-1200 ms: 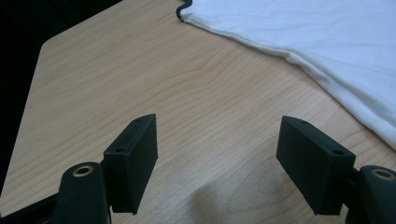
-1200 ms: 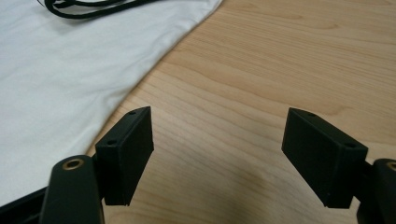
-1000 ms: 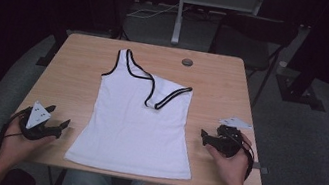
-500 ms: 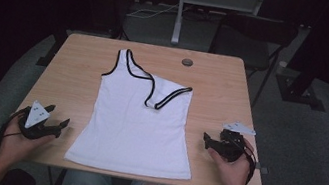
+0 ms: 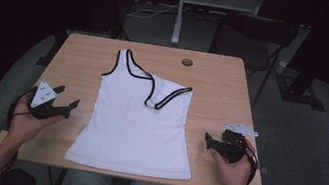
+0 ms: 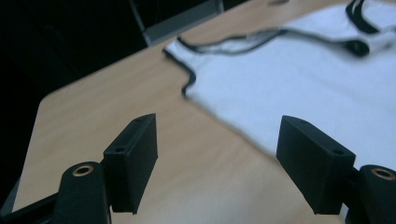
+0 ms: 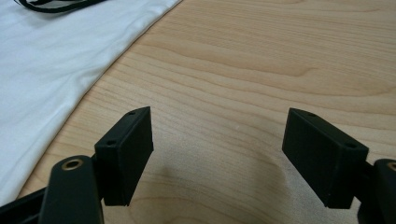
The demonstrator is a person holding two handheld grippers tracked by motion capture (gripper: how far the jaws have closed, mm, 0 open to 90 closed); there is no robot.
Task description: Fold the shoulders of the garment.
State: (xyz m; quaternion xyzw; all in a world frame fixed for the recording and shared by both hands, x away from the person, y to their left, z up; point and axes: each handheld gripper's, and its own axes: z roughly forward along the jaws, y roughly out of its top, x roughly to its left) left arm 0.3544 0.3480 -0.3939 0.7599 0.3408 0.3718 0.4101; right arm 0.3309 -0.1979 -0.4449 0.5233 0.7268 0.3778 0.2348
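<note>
Here the left gripper [image 5: 65,104] hangs over bare table [image 5: 216,76] beside the top's left edge, jaws wide and empty. The white top [image 5: 134,123] lies flat mid-table, its black-trimmed strap folded across the chest. It looks light, limp and thin, so pinching a hem corner or side seam seems best. The right gripper [image 5: 209,140], also wide and empty, sits near the lower right hem.

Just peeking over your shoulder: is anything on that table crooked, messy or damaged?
Nothing much. The white top lies flat and smooth on the table; only one black-trimmed strap is folded down across the chest. No stains or tears show. A small round thing sits near the far edge.
</note>
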